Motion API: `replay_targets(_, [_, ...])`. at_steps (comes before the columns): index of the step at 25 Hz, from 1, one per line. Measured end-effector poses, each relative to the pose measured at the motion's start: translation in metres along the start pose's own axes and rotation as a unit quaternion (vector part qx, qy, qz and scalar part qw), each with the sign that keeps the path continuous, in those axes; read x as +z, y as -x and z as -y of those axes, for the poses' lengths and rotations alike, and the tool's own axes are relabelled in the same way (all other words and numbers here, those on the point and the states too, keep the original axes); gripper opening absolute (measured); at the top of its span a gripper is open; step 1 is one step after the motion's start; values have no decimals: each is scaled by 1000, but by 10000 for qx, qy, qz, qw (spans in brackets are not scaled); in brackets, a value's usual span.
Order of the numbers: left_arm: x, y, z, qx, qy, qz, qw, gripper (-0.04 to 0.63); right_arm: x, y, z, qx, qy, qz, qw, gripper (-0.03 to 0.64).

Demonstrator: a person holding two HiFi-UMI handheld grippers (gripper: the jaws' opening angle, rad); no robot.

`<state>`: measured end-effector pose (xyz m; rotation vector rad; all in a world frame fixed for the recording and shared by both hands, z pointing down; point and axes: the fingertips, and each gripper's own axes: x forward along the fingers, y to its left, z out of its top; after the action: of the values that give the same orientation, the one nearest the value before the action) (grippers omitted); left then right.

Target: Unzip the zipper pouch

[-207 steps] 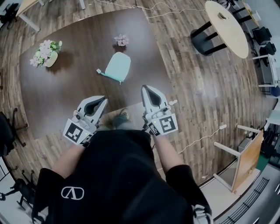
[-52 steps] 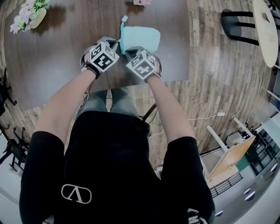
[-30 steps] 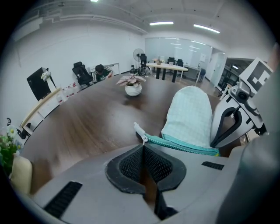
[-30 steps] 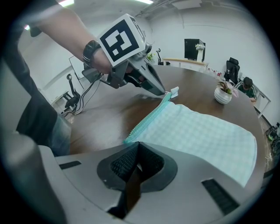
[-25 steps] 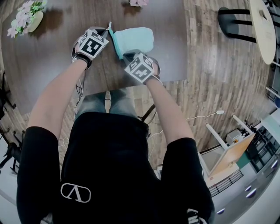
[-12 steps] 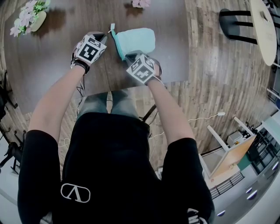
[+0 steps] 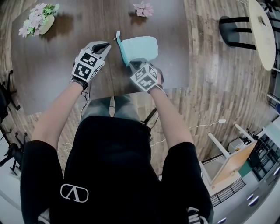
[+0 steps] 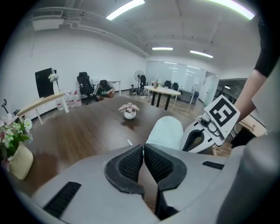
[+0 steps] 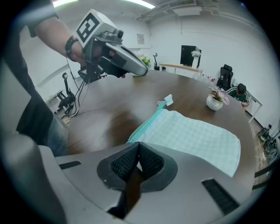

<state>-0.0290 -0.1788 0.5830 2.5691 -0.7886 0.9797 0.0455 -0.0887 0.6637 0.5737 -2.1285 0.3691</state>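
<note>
L gripper (image 7: 106, 45) had come away from the pouch since the frame half a sec before. Then its tips sat just beside the pull tab (image 7: 118, 34) at the far end of the zip. Now it hung to the left of the zipper pouch (image 7: 141, 47), apart from it, above bare table (image 7: 57, 70). Its jaws were clenched together w/ nothing between them, as its own view showed, and the tab lay loose on the wood. R gripper (image 7: 133, 63) hadn't shifted: same spot as before, at the pouch's near-left corner, pointing steeply down, jaws pinched on the near end of the zip edge (image 9: 148, 124). The mint pouch lay flat on the table's near-right part. Its teal zip ran along its left side, from the R gripper's tips out to the tab at the far end. Whether the zip was open along that run couldn't be told. Far left on the table stood a vase of flowers (image 7: 38, 19). At the far edge beyond the pouch was a small pink plant in a pot (image 7: 143, 8), both well apart from the pouch, as in earlier frames.
</note>
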Motion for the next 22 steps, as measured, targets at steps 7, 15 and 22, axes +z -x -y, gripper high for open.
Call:
replay_targets(7, [62,72,28,-37,-16,1324,9912,5,65,92,27,-976,-997,1682,9758,-2])
replay_targets(15, [132,178,55,289,-82,2666,9633,3,145,253,6,-2050,-731,3450,9130,-2])
replay_targets(22, [174,262,79,480,-52,3657,9295,3,187,333,-26,-2608,-868,4219,8640,-2])
